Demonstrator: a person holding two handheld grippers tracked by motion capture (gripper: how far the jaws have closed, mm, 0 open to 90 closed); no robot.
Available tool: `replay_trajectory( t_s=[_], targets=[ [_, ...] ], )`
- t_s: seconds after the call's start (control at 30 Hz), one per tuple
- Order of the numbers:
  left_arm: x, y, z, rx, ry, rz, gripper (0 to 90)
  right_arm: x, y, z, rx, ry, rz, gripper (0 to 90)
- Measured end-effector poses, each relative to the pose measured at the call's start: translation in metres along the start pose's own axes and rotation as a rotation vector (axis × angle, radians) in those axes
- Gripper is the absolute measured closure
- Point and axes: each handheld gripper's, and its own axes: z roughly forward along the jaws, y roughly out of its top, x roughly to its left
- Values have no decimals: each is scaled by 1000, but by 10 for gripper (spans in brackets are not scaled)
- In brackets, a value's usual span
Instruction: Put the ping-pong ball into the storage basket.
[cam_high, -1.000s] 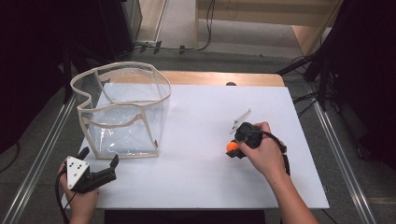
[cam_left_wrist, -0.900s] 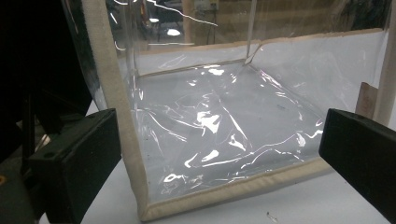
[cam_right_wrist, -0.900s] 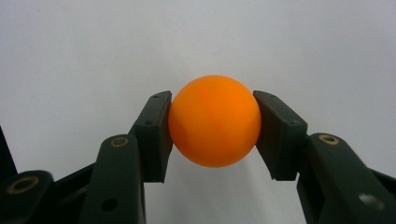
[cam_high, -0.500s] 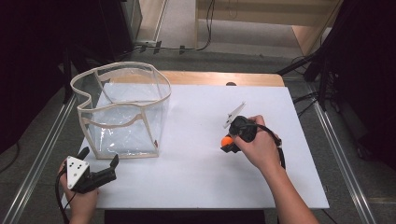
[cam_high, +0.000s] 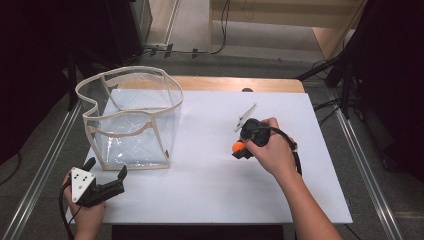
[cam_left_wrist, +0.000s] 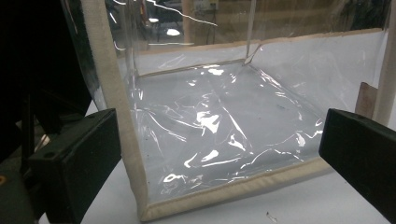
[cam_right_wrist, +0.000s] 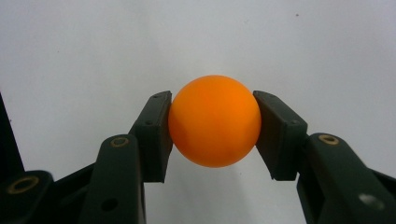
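So the right gripper (cam_right_wrist: 212, 128) is clamped on an orange ball (cam_right_wrist: 214, 127), looks like a ping-pong ball, one black jaw pressed on each side of it; in the right gripper view you get that contact up close, with plain white board behind it and a couple of tiny dark specks; from the high view the same ball (cam_high: 238, 146) is just a small orange dot poking out of the right gripper (cam_high: 239, 148) under the person's right hand (cam_high: 272, 150), sitting low over the middle-right of the white tabletop (cam_high: 210, 190); whether the ball is touching the surface I can't tell; the left gripper (cam_high: 106, 171) is down at the near-left corner in the left hand (cam_high: 82, 210), jaws spread wide with nothing between them, grey three-cornered plate on top; it points at a clear plastic bin with cream fabric trim (cam_high: 131, 119), standing upright on the left part of the table with its soft rim sagging a bit; the left gripper view shows what the high one can't, namely the crinkled see-through floor of the bin (cam_left_wrist: 224, 126), glare spots on it, and the padded bottom edge right in front of the open jaws, near but not touching; around that, the white top lies on a wooden table (cam_high: 235, 84) whose far edge peeks out; metal rails (cam_high: 367, 175) run along both sides, grey floor beyond, cables (cam_high: 220, 35) trailing at the back, and dark equipment on either side.
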Motion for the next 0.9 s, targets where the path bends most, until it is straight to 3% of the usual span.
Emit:
replay_trajectory(
  t_s=[0.9],
  targets=[
    [0,0,0,0,-3,-1,0,-4,26,-12,-4,14,-27,484]
  ],
)
